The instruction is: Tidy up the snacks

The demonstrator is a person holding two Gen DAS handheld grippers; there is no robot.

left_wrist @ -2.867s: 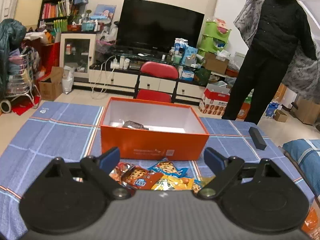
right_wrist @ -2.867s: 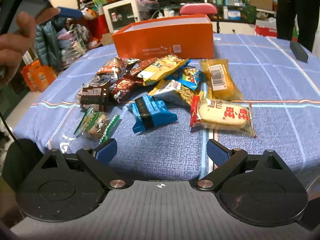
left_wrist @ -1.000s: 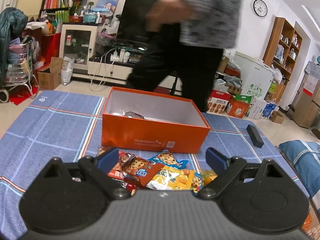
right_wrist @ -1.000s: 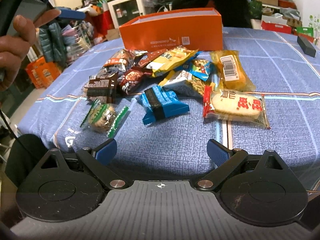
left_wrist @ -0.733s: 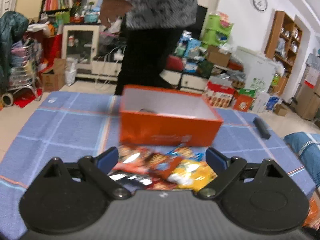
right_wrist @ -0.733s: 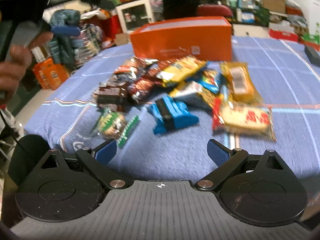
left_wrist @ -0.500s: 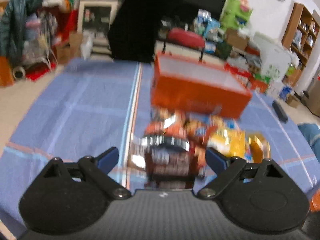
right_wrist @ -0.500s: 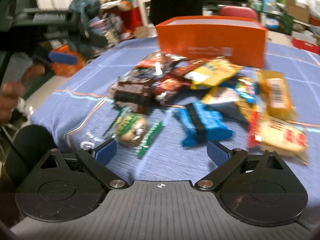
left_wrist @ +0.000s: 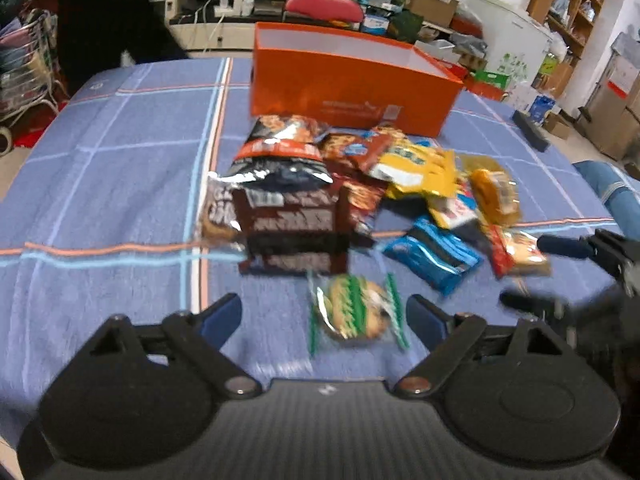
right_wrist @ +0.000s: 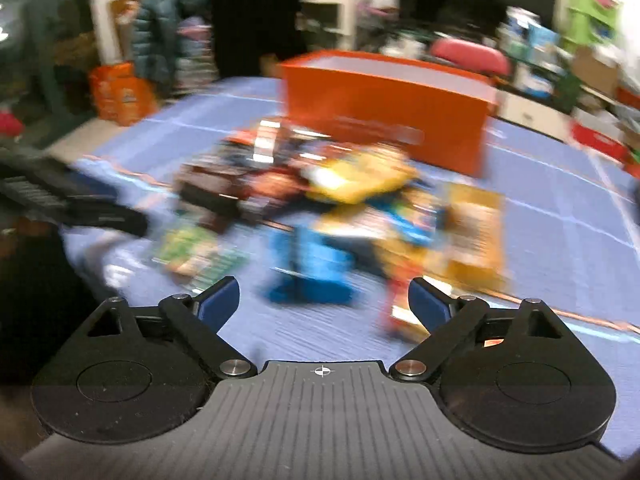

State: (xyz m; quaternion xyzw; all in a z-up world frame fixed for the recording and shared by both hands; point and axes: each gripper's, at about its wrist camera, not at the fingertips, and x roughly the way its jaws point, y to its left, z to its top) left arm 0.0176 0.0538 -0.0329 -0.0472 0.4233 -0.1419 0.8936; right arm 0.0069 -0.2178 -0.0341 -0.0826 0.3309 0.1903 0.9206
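A heap of snack packets lies on the blue checked tablecloth (left_wrist: 100, 184) in front of an open orange box (left_wrist: 348, 92). My left gripper (left_wrist: 324, 316) is open and empty, just before a green-striped cookie packet (left_wrist: 356, 312); a dark brown chocolate pack (left_wrist: 292, 232) lies beyond it. A blue packet (left_wrist: 436, 256) and yellow packets (left_wrist: 420, 164) lie to the right. My right gripper (right_wrist: 324, 300) is open and empty, near the blue packet (right_wrist: 308, 268); its view is blurred. The orange box (right_wrist: 384, 120) stands behind the heap.
The right gripper shows at the right edge of the left wrist view (left_wrist: 576, 272). A black bar (left_wrist: 532, 136) lies on the cloth at far right. A red chair (left_wrist: 324, 4), a person in black (left_wrist: 108, 20) and room clutter stand beyond the table.
Both grippers swung round and came lower toward the near side of the snack heap. The left one now faces the cookie packet. The person walked from right to left behind the table.
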